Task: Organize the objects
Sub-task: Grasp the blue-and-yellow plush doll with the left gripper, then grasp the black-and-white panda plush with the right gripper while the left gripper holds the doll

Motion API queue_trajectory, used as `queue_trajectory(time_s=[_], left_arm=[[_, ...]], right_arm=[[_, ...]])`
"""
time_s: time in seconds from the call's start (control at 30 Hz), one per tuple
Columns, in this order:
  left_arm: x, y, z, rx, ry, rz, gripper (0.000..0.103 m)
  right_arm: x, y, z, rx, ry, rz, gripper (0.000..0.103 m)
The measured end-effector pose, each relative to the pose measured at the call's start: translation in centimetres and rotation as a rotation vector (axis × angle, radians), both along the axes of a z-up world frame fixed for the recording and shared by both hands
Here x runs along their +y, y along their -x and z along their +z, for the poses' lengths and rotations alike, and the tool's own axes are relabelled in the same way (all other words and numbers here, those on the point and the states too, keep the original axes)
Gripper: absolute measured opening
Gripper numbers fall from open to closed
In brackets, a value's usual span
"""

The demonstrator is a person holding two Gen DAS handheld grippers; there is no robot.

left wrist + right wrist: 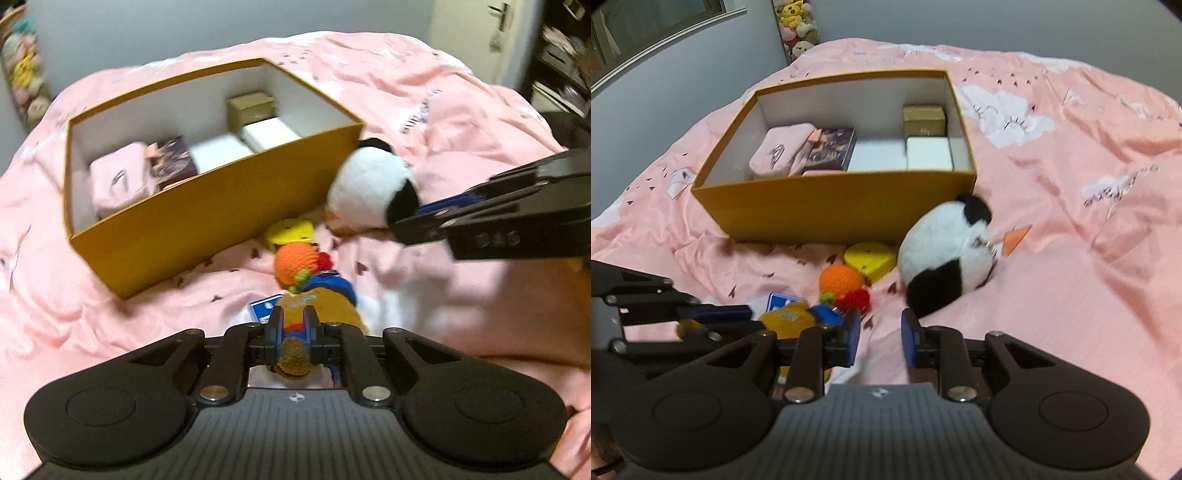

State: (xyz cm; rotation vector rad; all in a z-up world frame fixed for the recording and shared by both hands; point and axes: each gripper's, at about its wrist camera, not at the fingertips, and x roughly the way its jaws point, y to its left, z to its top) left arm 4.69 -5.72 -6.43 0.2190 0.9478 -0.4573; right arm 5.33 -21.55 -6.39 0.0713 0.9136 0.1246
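An orange box (192, 218) (827, 206) stands on the pink bed and holds a pink pouch (779, 151), a dark card box (831, 149), white boxes (929, 153) and a tan box (923, 118). My left gripper (293, 323) is shut on a brown plush toy (314, 306) (786, 319) with a blue part. My right gripper (877, 325) (402, 229) is open and empty, just in front of a black-and-white panda plush (942, 254) (369, 188). An orange knitted ball (295, 260) (838, 280) and a yellow object (290, 230) (870, 260) lie before the box.
A blue-and-white card (264, 308) (781, 299) lies under the brown plush. A red knitted piece (855, 297) sits beside the orange ball. Plush toys (798, 26) hang on the far wall. A door (476, 37) and shelves (561, 55) stand beyond the bed.
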Motion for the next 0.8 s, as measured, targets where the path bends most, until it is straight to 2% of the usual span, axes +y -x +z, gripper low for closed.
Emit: queue_trajectory(time_s=[0.07, 0.2, 0.37, 0.47, 0.53, 0.67, 0.8], left_arm=[[-0.3, -0.3, 0.1, 0.010, 0.005, 0.010, 0.012], [0.1, -1.0, 0.1, 0.016, -0.035, 0.012, 0.012], [0.1, -0.7, 0.6, 0.027, -0.030, -0.093, 0.014], [-0.3, -0.4, 0.7, 0.019, -0.050, -0.164, 0.027], [-0.8, -0.1, 0.7, 0.014, -0.078, -0.224, 0.034], [-2.6, 0.9, 0.0, 0.001, -0.177, -0.337, 0.053], [-4.9, 1.7, -1.2, -0.022, -0.283, -0.401, 0.063]], right_arm=[[-0.4, -0.5, 0.3, -0.013, 0.025, -0.010, 0.027], [-1.3, -1.6, 1.0, -0.034, 0.064, -0.037, 0.032], [-2.1, -3.2, 1.3, -0.060, 0.138, -0.043, 0.036], [-2.7, -3.9, 0.9, -0.042, 0.135, -0.056, 0.039], [-2.9, -4.2, 0.5, -0.025, 0.117, -0.058, 0.045], [-2.8, -4.4, -0.3, -0.010, 0.105, -0.057, 0.048], [-2.8, -4.5, -0.7, -0.007, 0.094, -0.053, 0.052]])
